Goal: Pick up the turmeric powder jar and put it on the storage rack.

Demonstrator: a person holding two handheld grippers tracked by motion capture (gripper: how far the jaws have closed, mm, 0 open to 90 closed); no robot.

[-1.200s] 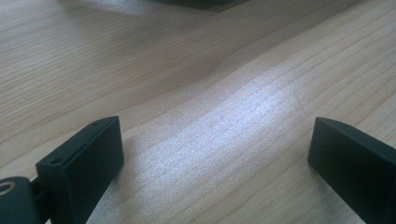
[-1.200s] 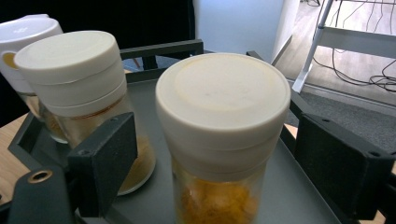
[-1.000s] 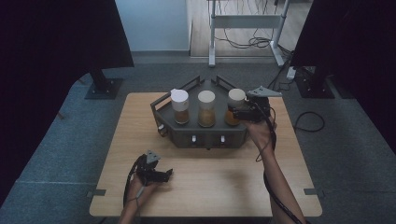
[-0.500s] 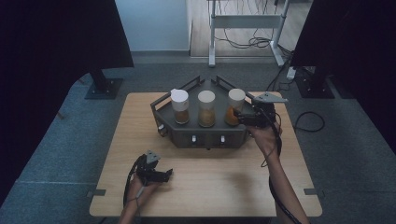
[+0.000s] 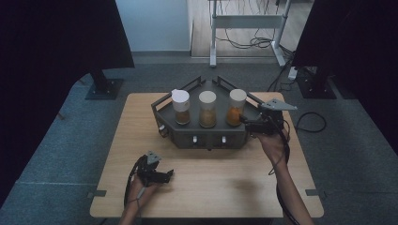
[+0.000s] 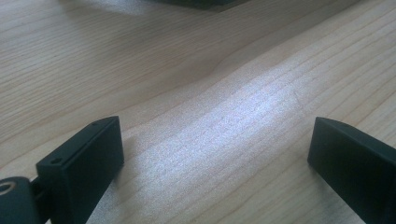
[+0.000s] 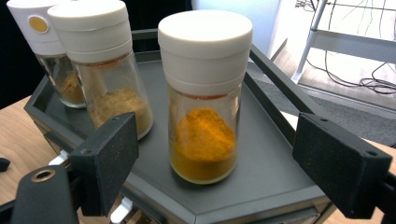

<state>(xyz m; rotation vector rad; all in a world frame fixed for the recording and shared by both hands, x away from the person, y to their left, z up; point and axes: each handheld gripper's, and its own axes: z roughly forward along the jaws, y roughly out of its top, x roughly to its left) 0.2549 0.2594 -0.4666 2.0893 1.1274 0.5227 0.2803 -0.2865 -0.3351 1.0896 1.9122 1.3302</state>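
Observation:
Three glass spice jars with white lids stand in a row on a dark grey tray (image 5: pixel 206 138). The right jar (image 5: pixel 236 108) (image 7: pixel 205 93) holds orange powder. The middle jar (image 5: pixel 207 109) (image 7: pixel 105 70) and the left jar (image 5: pixel 180 108) (image 7: pixel 51 51) hold browner powder. My right gripper (image 5: pixel 245 120) (image 7: pixel 219 156) is open at the tray's right corner, pointing at the orange jar, which stands just ahead of its jaws untouched. My left gripper (image 5: pixel 168 174) (image 6: pixel 215 158) rests open on the bare wood near the front left.
The wooden table (image 5: pixel 225 187) has bare surface in front of the tray and on both sides. The tray (image 7: pixel 271 154) has raised rails along its back edges and small knobs on its front wall. Cables trail from both grippers.
My right gripper has drawn back to the right and slightly toward the table's front, away from the orange jar. The jars and the left gripper have stayed put.

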